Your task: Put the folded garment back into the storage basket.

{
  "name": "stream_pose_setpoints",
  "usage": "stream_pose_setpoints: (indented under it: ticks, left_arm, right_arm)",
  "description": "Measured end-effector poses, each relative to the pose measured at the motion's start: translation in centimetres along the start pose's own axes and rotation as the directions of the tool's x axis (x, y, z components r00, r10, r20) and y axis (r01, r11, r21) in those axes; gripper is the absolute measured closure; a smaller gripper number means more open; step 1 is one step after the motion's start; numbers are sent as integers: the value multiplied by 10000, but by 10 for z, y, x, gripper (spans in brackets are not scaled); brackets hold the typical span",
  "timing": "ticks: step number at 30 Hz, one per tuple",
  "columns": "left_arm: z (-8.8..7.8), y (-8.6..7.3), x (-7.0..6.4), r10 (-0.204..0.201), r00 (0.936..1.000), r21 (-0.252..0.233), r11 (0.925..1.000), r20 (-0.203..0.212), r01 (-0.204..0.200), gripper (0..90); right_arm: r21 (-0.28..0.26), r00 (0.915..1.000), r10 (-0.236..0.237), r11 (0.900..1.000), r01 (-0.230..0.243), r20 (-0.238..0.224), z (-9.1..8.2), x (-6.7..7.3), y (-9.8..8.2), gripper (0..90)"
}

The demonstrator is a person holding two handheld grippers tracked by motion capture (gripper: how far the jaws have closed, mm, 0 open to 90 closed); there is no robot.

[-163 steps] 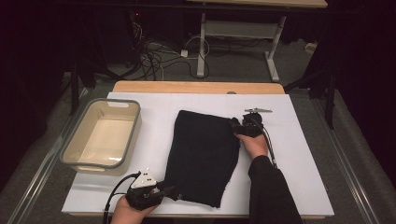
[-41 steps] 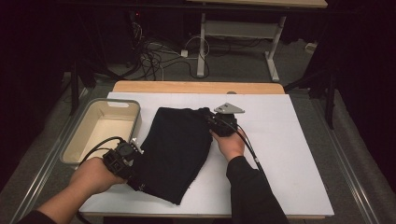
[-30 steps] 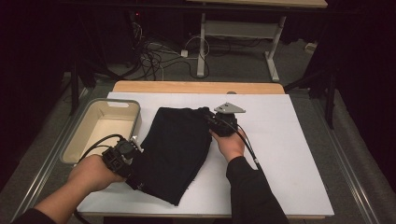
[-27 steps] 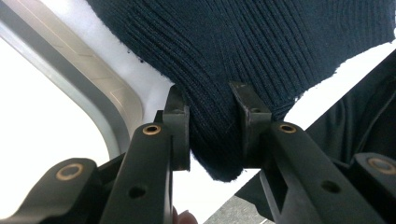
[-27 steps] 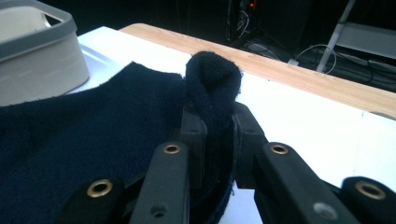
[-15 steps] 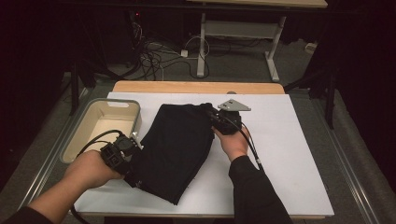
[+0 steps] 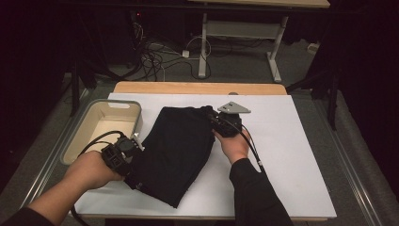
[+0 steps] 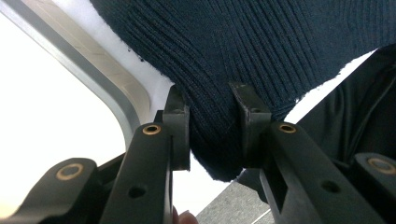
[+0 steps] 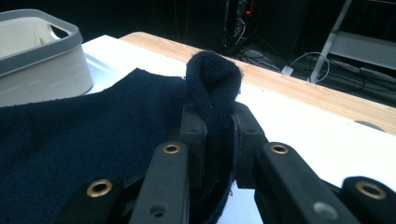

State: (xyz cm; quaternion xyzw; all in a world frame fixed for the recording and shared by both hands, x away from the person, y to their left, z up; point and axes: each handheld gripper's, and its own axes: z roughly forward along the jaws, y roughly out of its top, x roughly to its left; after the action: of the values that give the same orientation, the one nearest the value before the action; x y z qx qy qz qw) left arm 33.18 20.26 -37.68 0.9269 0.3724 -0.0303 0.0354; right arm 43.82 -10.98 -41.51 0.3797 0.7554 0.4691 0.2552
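Cloth [image 7: 176,150] lies on the board [image 7: 291,155] beside the bin [image 7: 101,125]. My left gripper [image 8: 210,128] and right gripper [image 9: 219,135] each pinch an edge. Soft, light, limp; I'd grip corners.

Cloth [image 7: 176,150] lies flat on the board [image 7: 291,155], about mid. Bin [image 7: 106,127] sits on the board's left side, just left of the cloth. Left gripper [image 7: 123,153] is betw. bin & cloth, at the cloth's left edge. Right gripper [image 7: 226,123] is at the cloth's far right corner. Wood strip [image 7: 200,88] runs behind the board.
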Motion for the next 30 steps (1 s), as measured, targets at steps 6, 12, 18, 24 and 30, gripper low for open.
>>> stream_pose_setpoints:
  ticks: [6,12,18,24,30]
  left_arm:
    - [-7,0,1,26,10000,113,9999,84,-27,684]
    - [-21,1,0,82,10000,128,9999,48,-83,684]
    - [-34,1,2,160,9999,211,9997,-33,-159,683]
    - [-46,-1,5,121,9998,184,9998,-125,-119,684]
    - [-60,-6,13,-34,9998,215,9998,-217,39,684]
  right_arm:
    - [-66,10000,-31,10000,31,20,-2,1,4,789]
    - [-235,9997,-217,9995,219,64,-10,2,18,789]
    - [-503,9992,-386,9980,390,92,-17,5,34,789]
    - [-695,9988,-466,9965,475,143,-19,8,45,789]
    - [-859,9980,-599,9944,614,201,-17,15,55,789]
